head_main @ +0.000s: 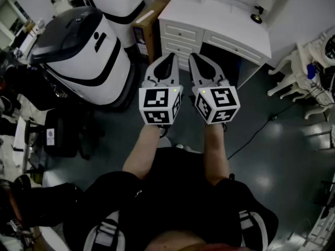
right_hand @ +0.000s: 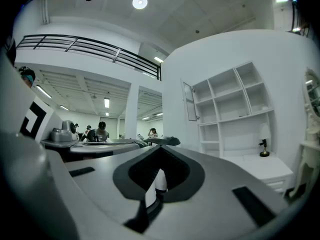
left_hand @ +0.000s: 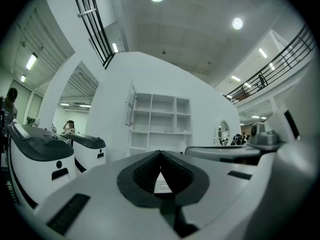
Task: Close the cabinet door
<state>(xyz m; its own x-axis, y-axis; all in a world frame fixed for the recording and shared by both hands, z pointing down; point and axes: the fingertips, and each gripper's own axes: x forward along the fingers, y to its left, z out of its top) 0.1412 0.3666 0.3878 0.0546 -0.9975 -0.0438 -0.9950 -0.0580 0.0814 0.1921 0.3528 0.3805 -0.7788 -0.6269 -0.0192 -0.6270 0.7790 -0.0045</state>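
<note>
1. left gripper [left_hand: 160,154]: jaws clenched, the tips meeting in a point at the lower centre of its own view, with nothing between them.
2. right gripper [right_hand: 161,148]: clenched and empty in the same way. in the head view the two sit side by side at the centre, held out on bare forearms [head_main: 142,153].
3. beyond both tips, at the top centre of the head view, stands a white desk [head_main: 225,12] with drawers, well apart from the jaws.
4. above it is a white shelf unit [left_hand: 162,116]. the cabinet door [left_hand: 131,104] hangs at the unit's upper left corner, swung open.
5. a small dark ornament [right_hand: 264,148] stands on the desk top.
6. white-and-black machines [head_main: 89,56] fill the upper left of the head view. a cardboard box [head_main: 151,22] stands between them and the desk.
</note>
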